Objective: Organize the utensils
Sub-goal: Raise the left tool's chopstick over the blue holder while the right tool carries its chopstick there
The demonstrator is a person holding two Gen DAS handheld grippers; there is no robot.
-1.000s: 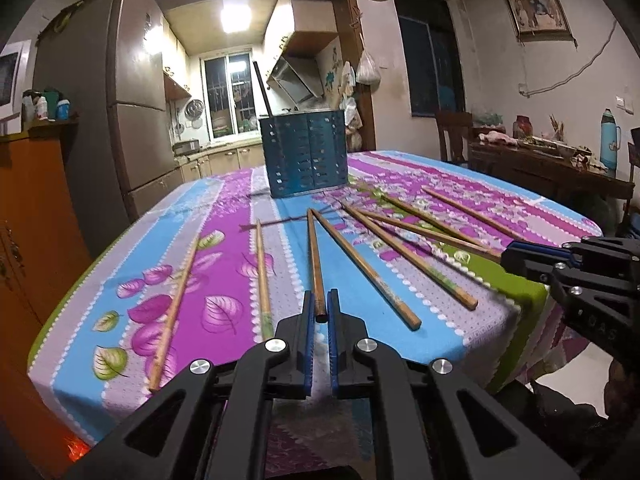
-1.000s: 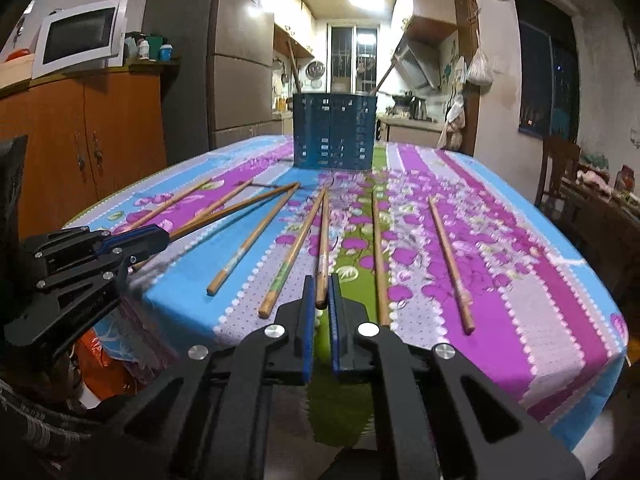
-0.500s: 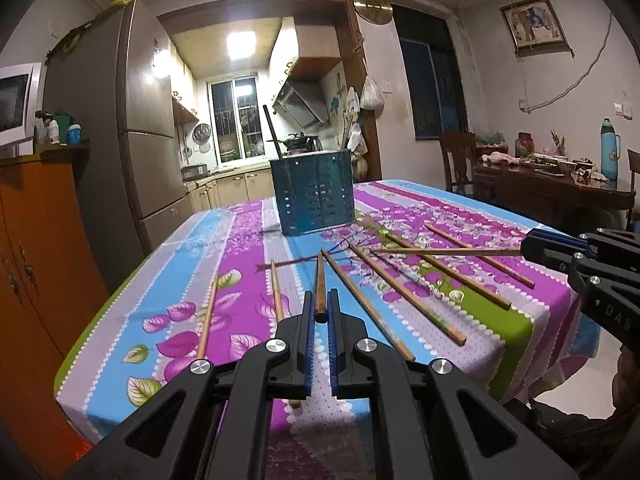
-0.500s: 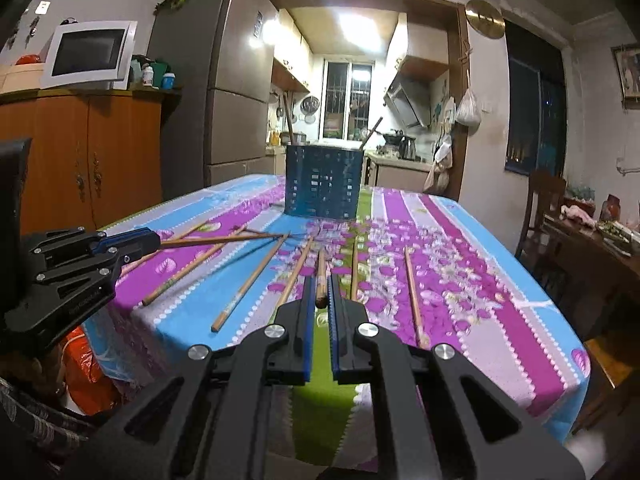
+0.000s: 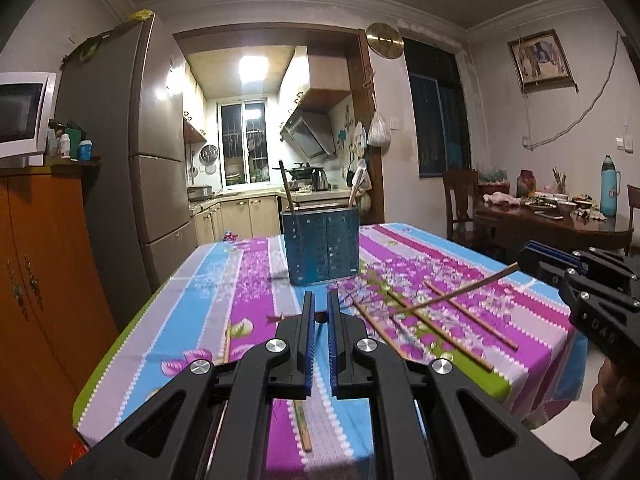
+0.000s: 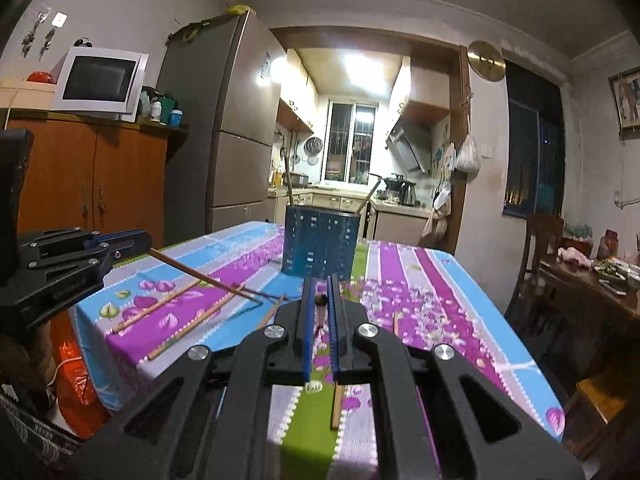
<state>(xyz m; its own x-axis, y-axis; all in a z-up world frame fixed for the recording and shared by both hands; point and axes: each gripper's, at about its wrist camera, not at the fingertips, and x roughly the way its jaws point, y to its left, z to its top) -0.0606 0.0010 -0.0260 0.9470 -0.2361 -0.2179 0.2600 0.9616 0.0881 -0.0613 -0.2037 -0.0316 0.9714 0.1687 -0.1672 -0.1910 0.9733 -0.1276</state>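
A grey refrigerator (image 5: 156, 136) stands at left, a white microwave (image 6: 100, 82) at upper left, a gold wall clock (image 5: 385, 40) near top centre, a teal flask (image 5: 609, 186) far right.

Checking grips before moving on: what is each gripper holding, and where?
Left gripper and right gripper each clamp one chopstick at its end.

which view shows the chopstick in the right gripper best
Left wrist view: the chopstick shows full length from the side, sticking out of the right hand-held gripper. Right wrist view shows only its end, head-on between the pads.
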